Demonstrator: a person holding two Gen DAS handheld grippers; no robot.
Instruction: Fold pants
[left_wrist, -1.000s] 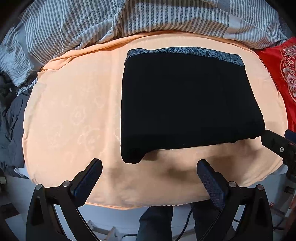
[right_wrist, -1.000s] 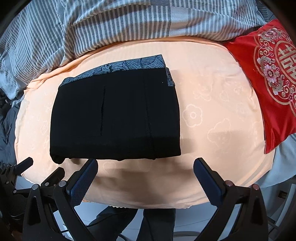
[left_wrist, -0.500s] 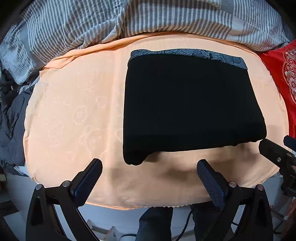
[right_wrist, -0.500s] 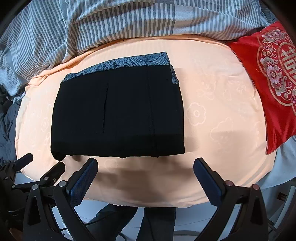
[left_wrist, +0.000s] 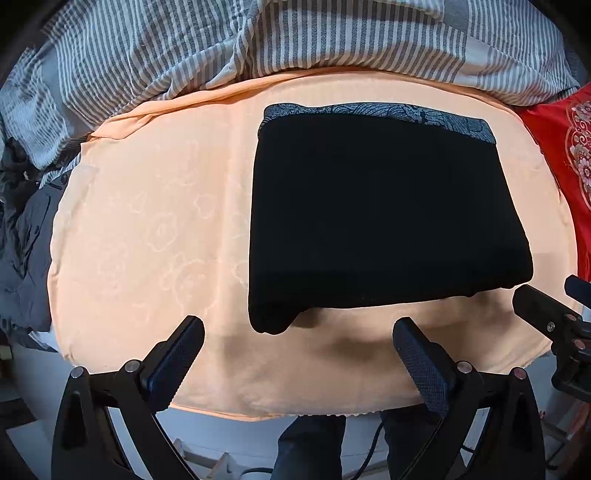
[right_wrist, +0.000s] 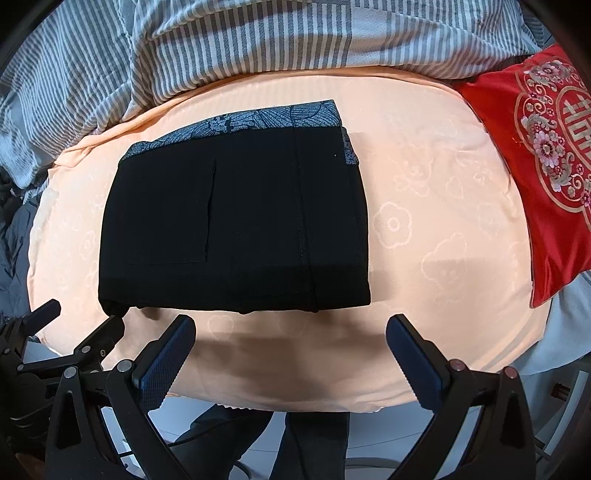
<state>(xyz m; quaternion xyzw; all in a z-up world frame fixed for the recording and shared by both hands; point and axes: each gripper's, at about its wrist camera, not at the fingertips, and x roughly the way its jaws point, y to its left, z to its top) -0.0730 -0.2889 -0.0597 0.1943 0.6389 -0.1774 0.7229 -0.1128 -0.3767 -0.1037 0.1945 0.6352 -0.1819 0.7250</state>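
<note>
**Folded pants lie on the bed, both grippers released**

The black fabric pants (left_wrist: 384, 218) lie folded into a flat rectangle on the peach-coloured, flower-patterned bed sheet (left_wrist: 155, 236), with a grey-blue patterned waistband (right_wrist: 258, 118) showing along the far edge. The left hand-held gripper (left_wrist: 297, 341) hovers just short of the pants' near edge, its jaws spread wide and grasping nothing. The right hand-held gripper (right_wrist: 290, 339) sits likewise before the near edge, released and clear of the cloth. A grey-and-white striped duvet (right_wrist: 258, 37) is bunched beyond the sheet, and a red embroidered cushion (right_wrist: 546, 155) rests at the right side, well apart from the pants.
</note>
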